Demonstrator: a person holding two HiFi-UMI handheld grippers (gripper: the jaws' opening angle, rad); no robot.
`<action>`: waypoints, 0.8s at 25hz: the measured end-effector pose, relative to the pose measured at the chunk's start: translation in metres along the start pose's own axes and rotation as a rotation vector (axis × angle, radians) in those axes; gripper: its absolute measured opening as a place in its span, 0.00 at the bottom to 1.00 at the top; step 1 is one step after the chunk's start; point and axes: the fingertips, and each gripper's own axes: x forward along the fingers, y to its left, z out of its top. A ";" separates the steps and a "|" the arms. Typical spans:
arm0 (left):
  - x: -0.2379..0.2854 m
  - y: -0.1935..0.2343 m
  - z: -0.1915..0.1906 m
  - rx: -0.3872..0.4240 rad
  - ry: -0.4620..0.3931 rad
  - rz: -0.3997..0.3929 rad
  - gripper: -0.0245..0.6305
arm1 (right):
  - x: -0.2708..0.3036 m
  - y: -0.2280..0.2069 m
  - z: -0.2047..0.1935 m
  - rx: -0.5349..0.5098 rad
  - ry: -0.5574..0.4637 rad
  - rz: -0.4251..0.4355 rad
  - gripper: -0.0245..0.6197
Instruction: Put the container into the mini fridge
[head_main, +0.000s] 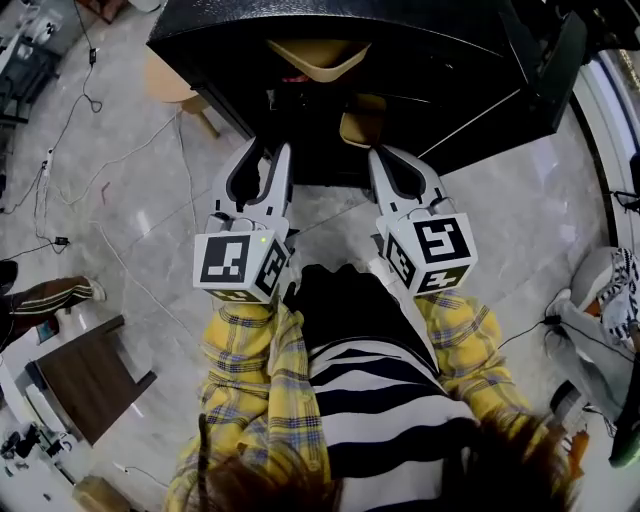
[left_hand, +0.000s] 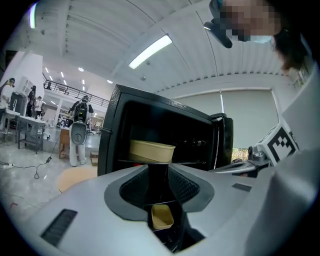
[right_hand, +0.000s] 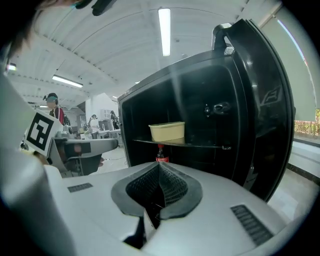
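The job looks all but done: a container (right_hand: 167, 131) sits on the glass shelf (right_hand: 200, 145) inside the fridge (left_hand: 165, 112), ahead of both grippers and a little above their fingers, and neither gripper carries anything. The left gripper (left_hand: 158, 167) has its fingers (left_hand: 135, 186) released, a narrow gap between the pads with nothing in it. Through that gap, farther in and lower down, a second, smaller tub (left_hand: 162, 216) shows on a lower level of the fridge. Which of the two the task means cannot be told, though the one on the shelf seems the likelier. The right gripper (right_hand: 159, 165) has its fingers (right_hand: 176, 186) clenched tip to tip on nothing. What seems left is only to draw both grippers away and swing the door (right_hand: 265, 100) to. It is open, out to the right of the right fingers. The container on the shelf is a pale tan, shallow tub with rounded corners and a thicker band round its rim, matt like pressed paper or pulp. It is upright and level, close to the shelf's front edge, and well apart from either gripper. Whether it has a lid cannot be made out. A cola bottle (right_hand: 160, 155) is under the shelf, just beyond the right fingertips.
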 end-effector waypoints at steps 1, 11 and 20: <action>-0.002 0.000 -0.002 -0.002 0.004 -0.002 0.24 | 0.000 0.001 0.002 -0.001 -0.003 0.002 0.08; -0.017 -0.010 -0.012 -0.017 0.038 -0.012 0.21 | -0.007 0.013 0.007 0.002 -0.006 0.013 0.08; -0.020 -0.019 -0.017 0.000 0.070 -0.019 0.14 | -0.012 0.016 0.013 -0.011 -0.027 0.004 0.08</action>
